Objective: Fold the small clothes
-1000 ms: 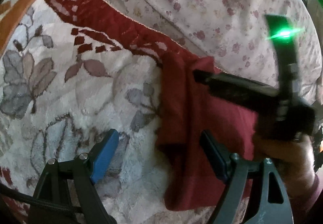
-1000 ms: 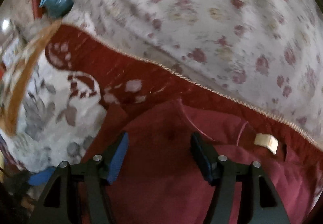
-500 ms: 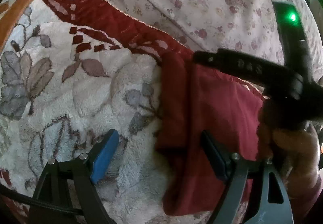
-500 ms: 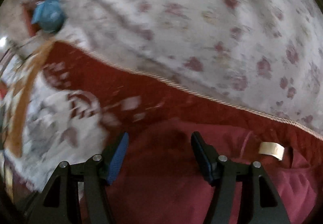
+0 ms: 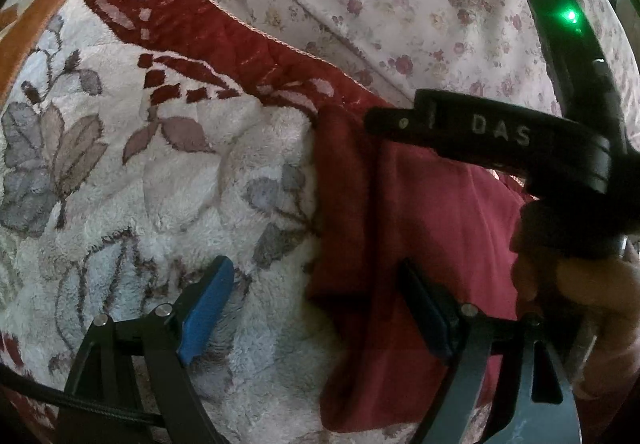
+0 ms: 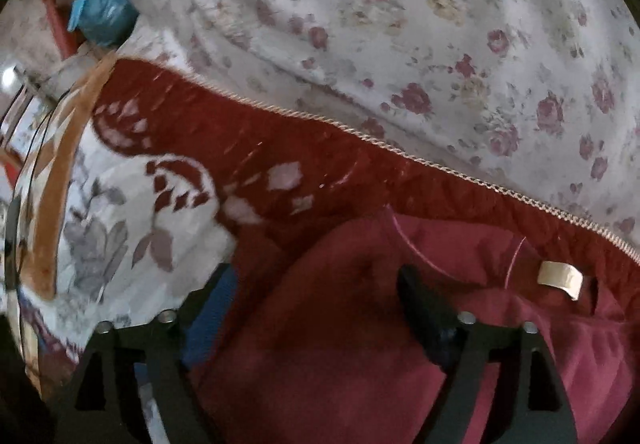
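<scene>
A dark red garment lies on the fleece blanket, its left side folded over into a thick strip. My left gripper is open and hovers over that folded edge, one blue pad above the blanket and the other above the cloth. In the right wrist view the garment fills the foreground, with a beige label at its right. My right gripper stands over the cloth with its jaws opening; the pads press on nothing. Its black body reaches in over the garment's far edge, held by a hand.
The white fleece blanket has grey leaves and a dark red border. A flowered sheet lies beyond it. A blue bag sits past the bed's far left corner, and an orange blanket edge runs along the left.
The right gripper's jaws have spread wider and it has rolled and lifted a little over the garment's far edge. The left gripper and the garment have not moved.
</scene>
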A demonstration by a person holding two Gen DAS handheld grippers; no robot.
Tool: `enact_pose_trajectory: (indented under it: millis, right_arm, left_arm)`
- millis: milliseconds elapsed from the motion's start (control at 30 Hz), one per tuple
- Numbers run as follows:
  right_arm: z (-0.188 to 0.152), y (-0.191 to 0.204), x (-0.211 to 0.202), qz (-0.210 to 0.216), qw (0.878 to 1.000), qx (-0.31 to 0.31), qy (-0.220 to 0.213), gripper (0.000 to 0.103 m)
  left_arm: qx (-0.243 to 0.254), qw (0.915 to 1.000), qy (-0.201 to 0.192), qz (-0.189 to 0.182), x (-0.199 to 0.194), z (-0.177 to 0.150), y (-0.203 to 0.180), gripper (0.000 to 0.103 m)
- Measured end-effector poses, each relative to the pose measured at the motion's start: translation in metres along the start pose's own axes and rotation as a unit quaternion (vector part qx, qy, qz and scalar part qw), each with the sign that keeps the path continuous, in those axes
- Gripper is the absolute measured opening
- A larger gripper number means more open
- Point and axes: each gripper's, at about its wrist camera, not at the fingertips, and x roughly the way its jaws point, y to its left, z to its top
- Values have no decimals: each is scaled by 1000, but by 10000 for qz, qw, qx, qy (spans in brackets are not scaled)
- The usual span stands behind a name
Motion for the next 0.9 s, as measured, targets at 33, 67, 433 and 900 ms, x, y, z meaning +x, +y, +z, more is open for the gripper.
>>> enact_pose_trajectory:
  millis: [33,67,433,900]
  right_arm:
    - [0,5,0,10,9999,-91,50,91]
    - [0,10,3,25,9997,-189,125,92]
    - [-10,7,18,-55,9996,-265,-14,50]
    - [-31,-28,-31,649,9974,120,-274,24]
  left_arm:
    - [1,10000,-3,-5,0,0,1,84]
    - [2,10000,-4,-10,0,0,1,84]
    - [-5,10000,-2,-69,5,4,-7,92]
    - [235,9958,-162,-875,-1,1,-31,29]
